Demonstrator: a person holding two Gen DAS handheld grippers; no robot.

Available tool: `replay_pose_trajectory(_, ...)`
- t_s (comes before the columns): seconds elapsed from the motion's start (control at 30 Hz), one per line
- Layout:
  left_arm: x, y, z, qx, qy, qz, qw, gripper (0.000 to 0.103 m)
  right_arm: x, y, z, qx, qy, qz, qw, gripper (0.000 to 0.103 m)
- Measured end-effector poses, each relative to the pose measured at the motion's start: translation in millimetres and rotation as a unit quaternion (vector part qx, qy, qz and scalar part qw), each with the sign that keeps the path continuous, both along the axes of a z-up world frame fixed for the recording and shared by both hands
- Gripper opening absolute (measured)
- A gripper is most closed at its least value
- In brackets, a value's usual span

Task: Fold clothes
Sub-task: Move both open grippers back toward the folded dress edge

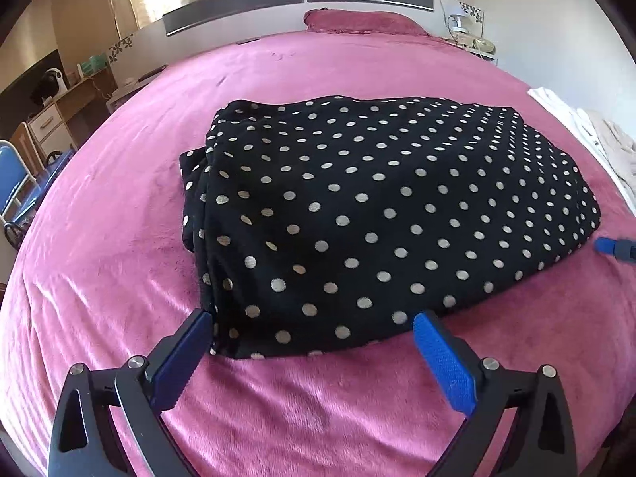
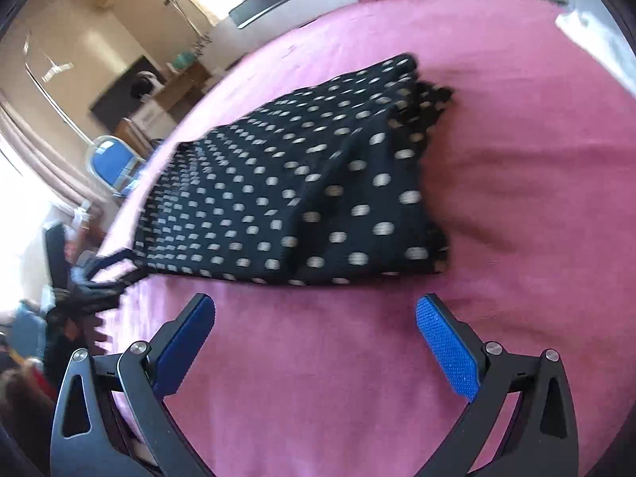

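A black garment with white polka dots (image 1: 377, 214) lies folded into a thick rectangle on the pink bedspread (image 1: 119, 218). My left gripper (image 1: 314, 328) is open at its near edge, the fingers straddling the near-left corner without closing on it. The tip of the right gripper (image 1: 616, 248) shows at the garment's right side. In the right wrist view the same garment (image 2: 298, 198) is a little ahead of my right gripper (image 2: 316, 316), which is open over bare bedspread (image 2: 516, 198) and holds nothing. The left gripper (image 2: 91, 278) shows blurred at the garment's far corner.
White and beige clothes (image 1: 588, 139) lie at the bed's right edge. A pink pillow (image 1: 361, 24) rests by the headboard. A blue chair (image 1: 12, 183) and a desk (image 1: 71, 107) stand left of the bed. A nightstand with items (image 1: 473, 39) is at the back right.
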State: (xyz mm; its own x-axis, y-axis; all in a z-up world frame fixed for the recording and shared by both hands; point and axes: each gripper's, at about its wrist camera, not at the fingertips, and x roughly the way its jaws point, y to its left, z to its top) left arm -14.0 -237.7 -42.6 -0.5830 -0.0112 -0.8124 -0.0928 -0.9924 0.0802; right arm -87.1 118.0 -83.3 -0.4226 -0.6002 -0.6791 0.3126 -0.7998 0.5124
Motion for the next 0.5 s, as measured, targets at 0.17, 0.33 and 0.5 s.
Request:
replay_pose_trajectory(0.17,17,-12,-4,-0.001,-0.007,0.013,0.9999,0.103,6,-3,47,0.017,0.104,-0.052,0.993,0.103)
replay_pose_trajectory(0.33,29,-29,-10,0.0,-0.009,0.038,0.9992,0.103,-26,-38,13,0.047,0.031,0.007,0.998,0.103)
replay_pose_trajectory(0.5,36,-55,-5,0.003,-0.002,0.069,0.9976,0.103,-13,-35,-5,0.06,0.01,-0.019,0.998,0.103)
